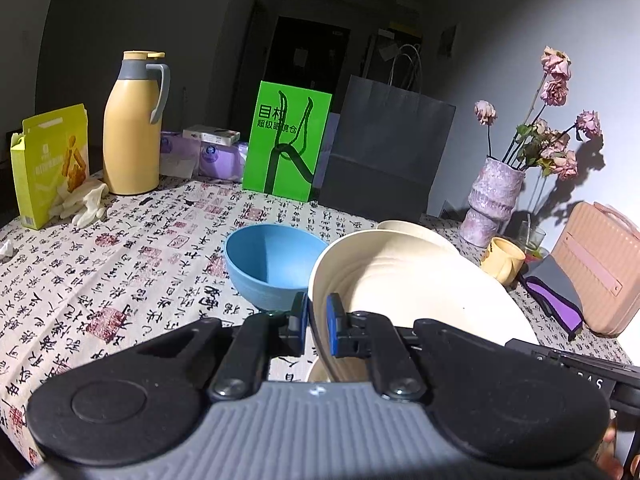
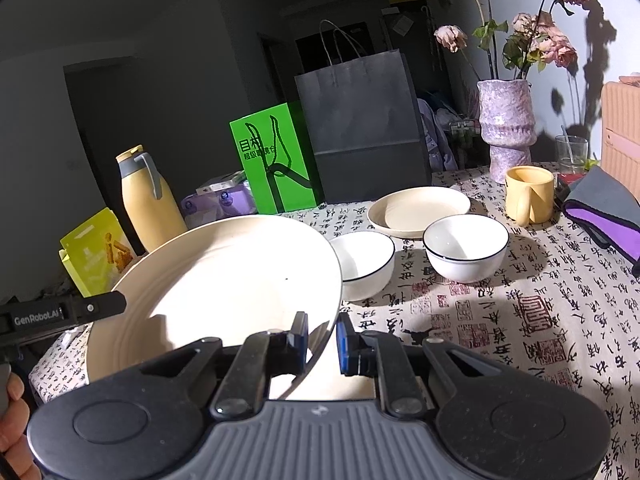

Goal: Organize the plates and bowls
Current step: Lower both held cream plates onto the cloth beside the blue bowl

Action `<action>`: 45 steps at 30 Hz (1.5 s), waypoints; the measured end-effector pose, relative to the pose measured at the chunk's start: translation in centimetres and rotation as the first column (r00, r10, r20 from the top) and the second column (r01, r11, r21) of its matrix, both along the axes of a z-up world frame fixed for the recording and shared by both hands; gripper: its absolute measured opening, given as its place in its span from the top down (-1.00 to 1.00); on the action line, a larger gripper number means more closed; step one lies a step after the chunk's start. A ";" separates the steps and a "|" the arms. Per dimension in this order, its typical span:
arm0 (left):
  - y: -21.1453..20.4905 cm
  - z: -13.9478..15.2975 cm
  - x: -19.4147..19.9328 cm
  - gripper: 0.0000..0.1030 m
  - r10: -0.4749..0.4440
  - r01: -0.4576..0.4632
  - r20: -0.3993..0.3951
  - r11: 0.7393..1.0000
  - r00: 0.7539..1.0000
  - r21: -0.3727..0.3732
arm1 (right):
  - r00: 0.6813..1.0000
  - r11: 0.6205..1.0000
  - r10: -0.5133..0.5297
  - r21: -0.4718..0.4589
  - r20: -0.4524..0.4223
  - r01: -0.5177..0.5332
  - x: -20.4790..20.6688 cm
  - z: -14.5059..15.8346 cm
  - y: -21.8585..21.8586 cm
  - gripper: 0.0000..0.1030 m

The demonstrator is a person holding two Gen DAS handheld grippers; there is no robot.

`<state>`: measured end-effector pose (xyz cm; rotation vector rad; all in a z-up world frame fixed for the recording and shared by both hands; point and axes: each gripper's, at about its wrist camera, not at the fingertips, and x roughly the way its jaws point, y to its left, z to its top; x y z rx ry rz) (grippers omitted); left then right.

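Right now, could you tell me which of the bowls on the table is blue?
The blue bowl just left of the held cream plate in the left wrist view; the two others are white with dark rims.

Your left wrist camera sits just behind its fingers (image 1: 334, 316), low over the table (image 1: 120, 280), tilted slightly down toward the far wall. Your right wrist camera looks the same way from further right, past its own fingers (image 2: 344, 332). Both are close on the big plate (image 1: 400, 280) (image 2: 224, 276), and both catch the green box (image 1: 286, 140) (image 2: 276, 156), black bag (image 1: 384, 148) (image 2: 360, 128), vase (image 1: 494, 196) (image 2: 506, 120) and flask (image 1: 130, 128) (image 2: 150, 196).
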<state>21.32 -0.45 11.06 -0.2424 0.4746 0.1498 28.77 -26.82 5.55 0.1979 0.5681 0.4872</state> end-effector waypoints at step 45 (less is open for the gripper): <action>-2.5 -7.2 2.1 0.80 -0.016 0.020 -0.130 0.999 0.991 0.034 | 0.994 0.997 -0.054 -0.066 -0.097 0.047 1.0 -6.4 -0.8 0.72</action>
